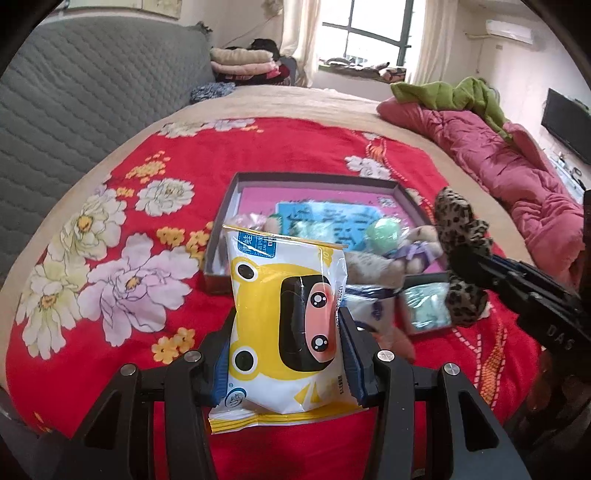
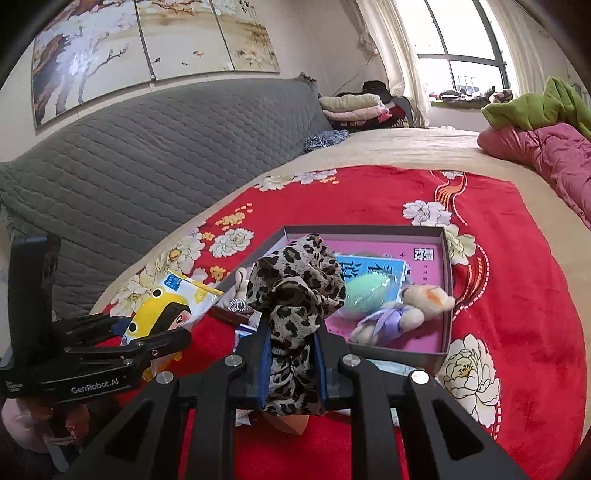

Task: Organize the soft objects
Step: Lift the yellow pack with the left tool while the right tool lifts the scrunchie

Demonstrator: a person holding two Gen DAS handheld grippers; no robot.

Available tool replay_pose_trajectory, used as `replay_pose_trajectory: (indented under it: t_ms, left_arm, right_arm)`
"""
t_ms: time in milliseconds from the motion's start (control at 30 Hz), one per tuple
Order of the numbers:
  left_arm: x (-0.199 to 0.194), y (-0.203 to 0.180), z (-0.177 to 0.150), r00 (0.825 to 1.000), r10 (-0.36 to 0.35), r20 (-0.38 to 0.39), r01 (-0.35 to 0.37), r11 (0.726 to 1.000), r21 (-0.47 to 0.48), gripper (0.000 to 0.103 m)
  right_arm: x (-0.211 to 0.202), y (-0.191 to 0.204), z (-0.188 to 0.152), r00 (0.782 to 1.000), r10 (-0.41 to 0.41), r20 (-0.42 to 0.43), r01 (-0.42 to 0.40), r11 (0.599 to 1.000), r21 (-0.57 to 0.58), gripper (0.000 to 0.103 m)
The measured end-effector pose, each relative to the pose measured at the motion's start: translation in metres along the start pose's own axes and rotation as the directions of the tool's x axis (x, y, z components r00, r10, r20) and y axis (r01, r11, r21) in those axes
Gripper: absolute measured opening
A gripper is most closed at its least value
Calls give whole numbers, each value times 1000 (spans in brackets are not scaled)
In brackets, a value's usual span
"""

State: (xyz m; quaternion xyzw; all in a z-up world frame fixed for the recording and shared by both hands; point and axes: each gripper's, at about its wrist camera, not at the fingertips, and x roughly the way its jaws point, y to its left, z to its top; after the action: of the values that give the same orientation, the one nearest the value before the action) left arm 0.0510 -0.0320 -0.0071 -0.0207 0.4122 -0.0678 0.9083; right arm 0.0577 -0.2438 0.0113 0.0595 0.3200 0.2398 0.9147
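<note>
Left wrist view: sits just behind the left gripper (image 1: 286, 350), looks forward and downward along its fingers across a red floral blanket (image 1: 110, 221) toward a window (image 1: 365, 29); near to the bed surface. Right wrist view: sits just behind the right gripper (image 2: 291, 354), faces likewise, angled more toward the grey headboard (image 2: 166, 147). Shared: the blanket, a shallow box (image 1: 236, 192), the window, and each view catches the other gripper at its edge.

"GenRobot.AI" stands on the left gripper (image 2: 122, 343); "DAS" on the right gripper (image 1: 480, 273).
</note>
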Motion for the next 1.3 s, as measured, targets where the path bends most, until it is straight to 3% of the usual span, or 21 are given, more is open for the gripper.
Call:
replay_pose_trajectory:
  t_ms: [433,833,1300]
  left_arm:
    - [-26,-30,17,998,-35,55,32,999,42,51]
    - [-37,-30,33,995,-30,94,27,999,34,51]
    - [-36,-24,56,991,-8,132,6,1000,19,51]
  right_arm:
    - [-18,-2,8,998,-6,60,7,1000,-15,19]
    - [-20,6,17,994,-22,104,32,996,-87,19]
    - [-15,-10,33,990,-35,140,46,996,-74,20]
